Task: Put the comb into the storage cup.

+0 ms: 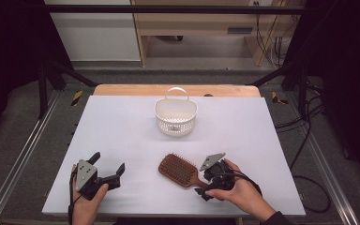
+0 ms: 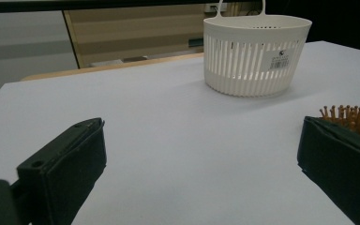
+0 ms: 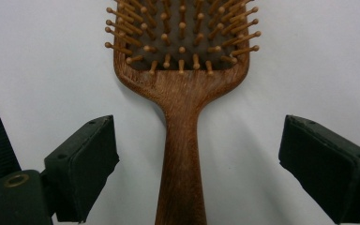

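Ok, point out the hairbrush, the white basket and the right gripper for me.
hairbrush (image 3: 180,154), right gripper view, on the wooden handle.
white basket (image 2: 243,65), left gripper view, on the slatted side wall.
right gripper (image 3: 199,164), right gripper view, midway between its open jaws.

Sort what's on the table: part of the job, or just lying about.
In the job:
- hairbrush, handle between the open fingers of the right gripper
- left gripper, open, holding nothing

Lying about:
- white basket, standing apart at the far side

The white basket (image 2: 255,56) carries a small sticker (image 2: 279,61) with a barcode and a dark logo; its print is too small to read.
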Available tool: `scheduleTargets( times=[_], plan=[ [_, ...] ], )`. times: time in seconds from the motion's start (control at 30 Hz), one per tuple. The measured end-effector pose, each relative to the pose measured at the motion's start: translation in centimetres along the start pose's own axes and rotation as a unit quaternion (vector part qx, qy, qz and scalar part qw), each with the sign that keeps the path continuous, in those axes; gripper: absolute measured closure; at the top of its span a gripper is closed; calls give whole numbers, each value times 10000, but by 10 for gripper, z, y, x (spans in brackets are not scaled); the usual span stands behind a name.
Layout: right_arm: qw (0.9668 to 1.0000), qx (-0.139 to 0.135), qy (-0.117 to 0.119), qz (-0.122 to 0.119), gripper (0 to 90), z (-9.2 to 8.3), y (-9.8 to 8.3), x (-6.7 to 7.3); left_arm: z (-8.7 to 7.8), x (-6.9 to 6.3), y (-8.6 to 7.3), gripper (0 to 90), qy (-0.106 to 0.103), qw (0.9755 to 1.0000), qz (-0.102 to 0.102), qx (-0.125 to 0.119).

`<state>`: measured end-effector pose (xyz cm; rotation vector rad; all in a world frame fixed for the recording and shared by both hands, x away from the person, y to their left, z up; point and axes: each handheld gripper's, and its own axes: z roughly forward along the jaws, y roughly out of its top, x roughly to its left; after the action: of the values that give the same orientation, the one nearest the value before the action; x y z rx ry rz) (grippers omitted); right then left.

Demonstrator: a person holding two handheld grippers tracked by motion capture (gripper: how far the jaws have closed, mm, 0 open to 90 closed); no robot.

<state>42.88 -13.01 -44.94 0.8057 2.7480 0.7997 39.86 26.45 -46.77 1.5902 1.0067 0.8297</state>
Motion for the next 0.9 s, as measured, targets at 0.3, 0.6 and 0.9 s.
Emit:
scheduleTargets(
  times=[0.3,0.6,0.9],
  plan=[
    [9995,267,142,-55,198,6,6,7,0,0,0,14,-25,10000,29,-3],
    [9984,548,121,53,433,13,10,5,0,0,0,14,-42,10000,16,11],
    [9976,682,106,24,570,16,15,5,0,-1,0,14,-68,10000,43,17]
  ],
)
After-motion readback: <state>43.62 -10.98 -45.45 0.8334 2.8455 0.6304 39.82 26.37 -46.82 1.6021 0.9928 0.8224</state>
